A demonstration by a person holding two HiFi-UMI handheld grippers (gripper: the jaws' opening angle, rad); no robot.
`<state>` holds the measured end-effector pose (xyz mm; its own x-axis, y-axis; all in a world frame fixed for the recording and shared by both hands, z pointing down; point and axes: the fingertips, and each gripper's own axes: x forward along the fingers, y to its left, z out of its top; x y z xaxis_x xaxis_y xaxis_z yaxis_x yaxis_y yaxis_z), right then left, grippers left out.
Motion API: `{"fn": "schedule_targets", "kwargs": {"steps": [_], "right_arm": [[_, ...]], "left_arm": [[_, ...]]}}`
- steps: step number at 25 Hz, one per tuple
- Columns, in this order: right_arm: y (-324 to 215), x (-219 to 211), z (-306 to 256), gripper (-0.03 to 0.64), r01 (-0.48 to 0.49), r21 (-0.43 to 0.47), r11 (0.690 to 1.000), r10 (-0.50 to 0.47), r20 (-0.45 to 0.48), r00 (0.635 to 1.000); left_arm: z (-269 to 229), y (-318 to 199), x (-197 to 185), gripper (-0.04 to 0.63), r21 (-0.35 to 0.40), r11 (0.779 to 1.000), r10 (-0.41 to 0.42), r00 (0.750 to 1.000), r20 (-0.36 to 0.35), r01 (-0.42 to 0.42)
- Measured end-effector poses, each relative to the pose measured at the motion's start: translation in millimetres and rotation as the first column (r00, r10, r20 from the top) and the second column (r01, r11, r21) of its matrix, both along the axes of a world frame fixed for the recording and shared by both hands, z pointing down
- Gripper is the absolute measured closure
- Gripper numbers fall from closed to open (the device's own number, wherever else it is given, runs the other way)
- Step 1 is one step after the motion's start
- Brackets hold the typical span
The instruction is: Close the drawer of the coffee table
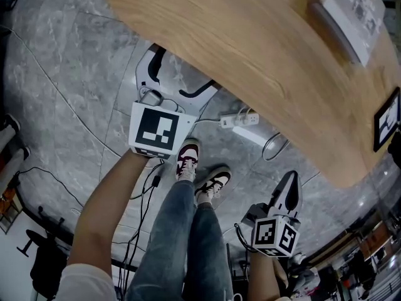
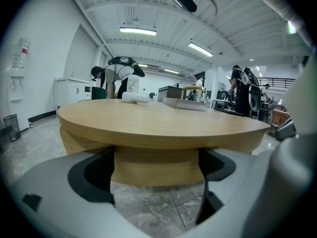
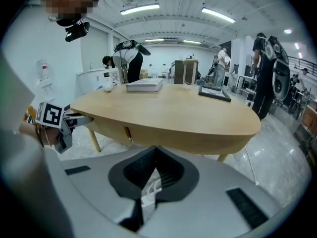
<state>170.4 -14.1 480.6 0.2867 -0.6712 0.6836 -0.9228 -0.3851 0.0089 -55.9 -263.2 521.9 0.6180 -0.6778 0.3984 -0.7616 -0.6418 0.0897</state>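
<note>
Right gripper (image 3: pixel 155 175) sits low in the frame, jaws clenched on nothing. Left gripper (image 2: pixel 157 182) is released, jaws spread wide and empty, framing the drawer front (image 2: pixel 156 165) at centre frame, right under the coffee table (image 2: pixel 163 123) top. Further back a book (image 2: pixel 184 103) lies on the tabletop, and a person (image 2: pixel 116 76) bends over at upper left

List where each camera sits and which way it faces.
Head view: on the person's head, facing steeply down at the coffee table edge and floor; shows forearms, legs, shoes, left gripper, right gripper.
Left gripper view: low, facing roughly level at the table's rim; own jaws apart.
Right gripper view: higher, angled down onto the tabletop; own jaws shut, left gripper at frame left.
Shared: all show table and book.
</note>
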Motion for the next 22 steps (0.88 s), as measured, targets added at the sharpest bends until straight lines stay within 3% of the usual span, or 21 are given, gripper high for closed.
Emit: {"fn": "schedule_targets", "kwargs": {"steps": [7, 15, 22], "right_arm": [[5, -1, 1, 0.617, 0.005, -0.002, 1.000, -0.005, 0.002, 1.000], [6, 0, -3, 0.617, 0.013, 0.014, 1.000, -0.013, 0.002, 1.000], [13, 7, -26, 0.617, 0.030, 0.063, 0.998, -0.029, -0.008, 1.000]], "left_arm": [[0, -8, 7, 0.069, 0.064, 0.998, -0.002, 1.000, -0.024, 0.004], [3, -7, 4, 0.069, 0.060, 0.998, -0.013, 0.999, -0.040, 0.015], [15, 23, -2, 0.080, 0.002, 0.999, 0.048, 0.995, 0.089, -0.048]]}}
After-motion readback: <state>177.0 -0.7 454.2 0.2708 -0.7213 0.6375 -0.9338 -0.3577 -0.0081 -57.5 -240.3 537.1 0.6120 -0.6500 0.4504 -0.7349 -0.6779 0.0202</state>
